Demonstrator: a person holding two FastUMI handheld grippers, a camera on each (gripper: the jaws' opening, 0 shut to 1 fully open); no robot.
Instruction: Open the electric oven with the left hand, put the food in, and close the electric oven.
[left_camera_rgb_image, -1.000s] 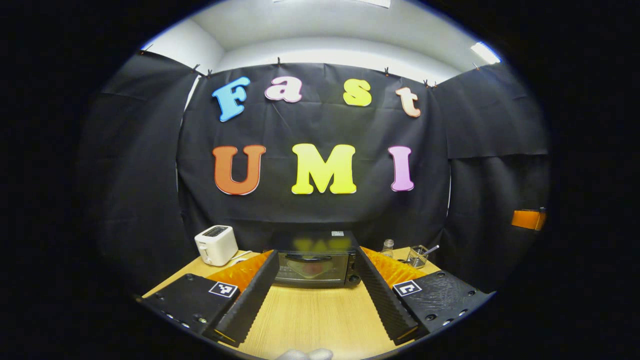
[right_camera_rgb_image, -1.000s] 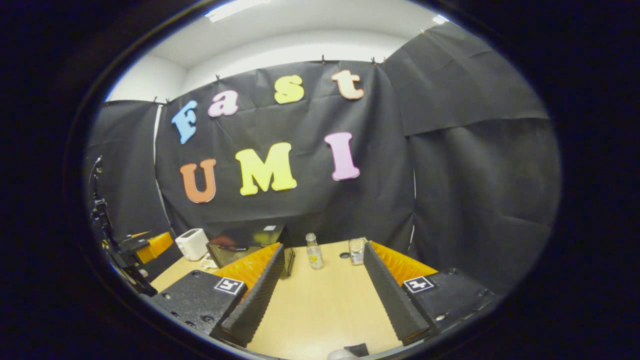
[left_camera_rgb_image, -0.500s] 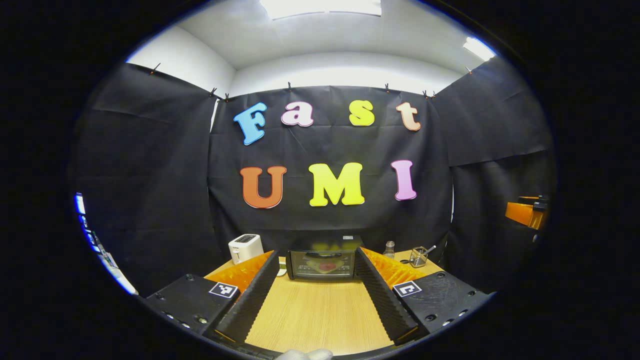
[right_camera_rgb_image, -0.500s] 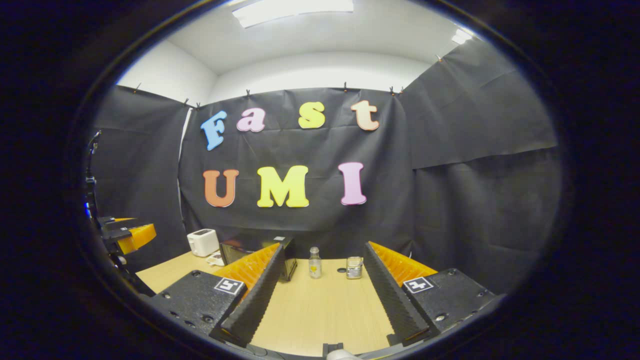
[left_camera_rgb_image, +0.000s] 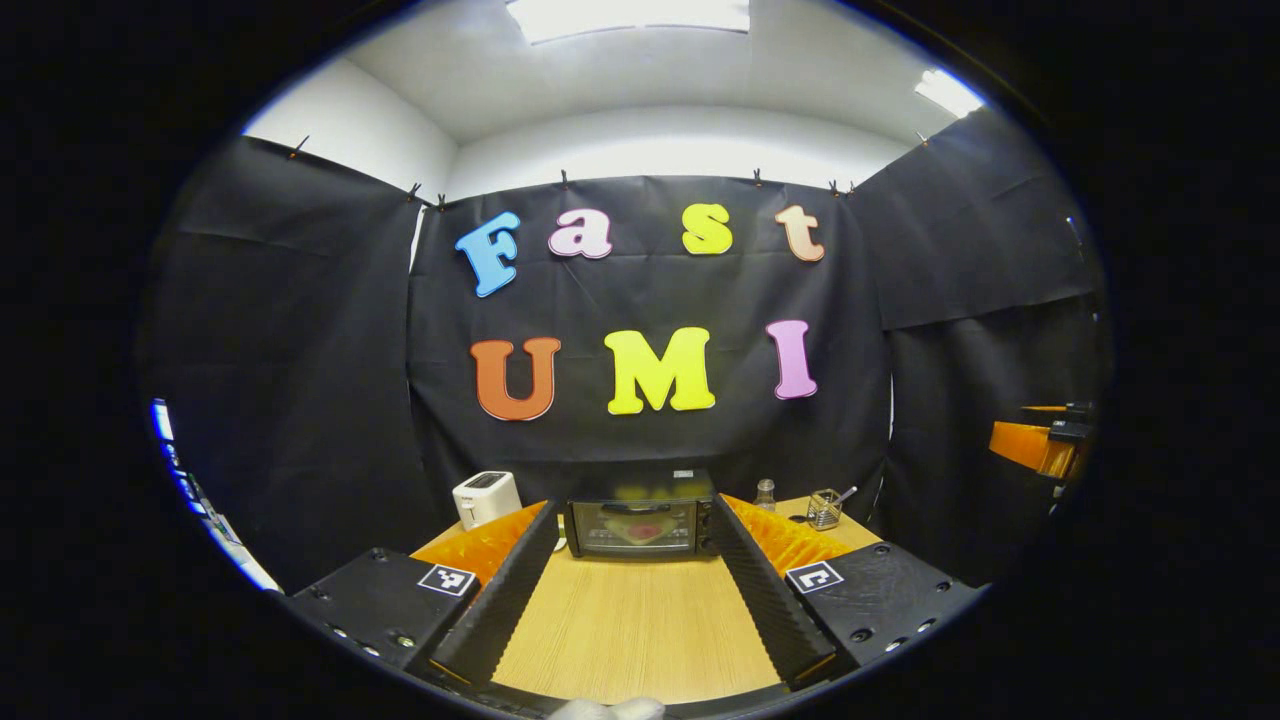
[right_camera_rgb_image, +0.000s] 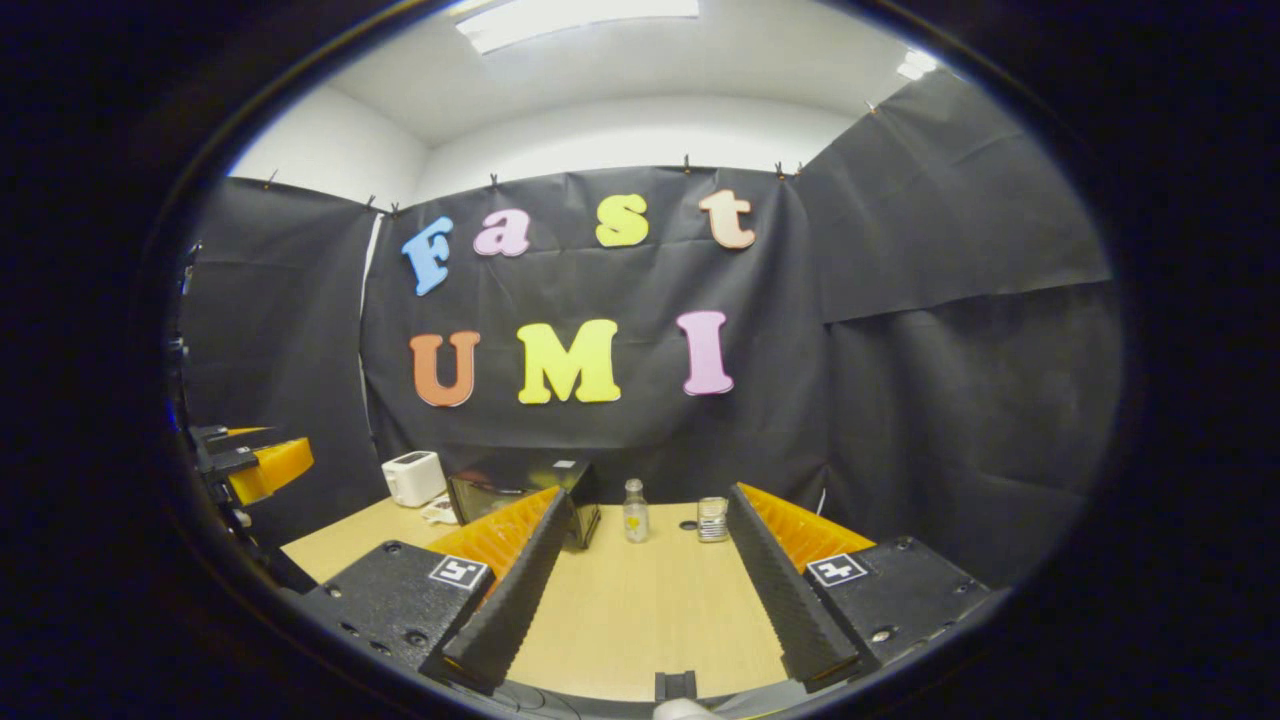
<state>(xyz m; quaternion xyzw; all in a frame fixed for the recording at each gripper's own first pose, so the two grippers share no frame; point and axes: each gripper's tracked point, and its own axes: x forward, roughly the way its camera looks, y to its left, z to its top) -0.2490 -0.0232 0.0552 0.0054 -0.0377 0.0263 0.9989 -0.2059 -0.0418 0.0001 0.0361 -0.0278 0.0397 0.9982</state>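
Overhead, a white ceiling (left_camera_rgb_image: 660, 90) with lit panels caps the black-draped booth. Below it spreads the wooden table (left_camera_rgb_image: 635, 630). At its far edge, at twelve o'clock in the left gripper view, stands the electric oven (left_camera_rgb_image: 640, 522), door closed, something red dimly visible behind the glass. A white toaster (left_camera_rgb_image: 485, 496) sits at its nine o'clock, a small bottle (left_camera_rgb_image: 765, 493) and wire holder (left_camera_rgb_image: 824, 508) at three. The left gripper (left_camera_rgb_image: 635, 600) and right gripper (right_camera_rgb_image: 650, 600) hover with fingers spread wide, holding nothing.

Both grippers (left_camera_rgb_image: 635, 590) (right_camera_rgb_image: 650, 600) farther back from the oven (left_camera_rgb_image: 640, 525).
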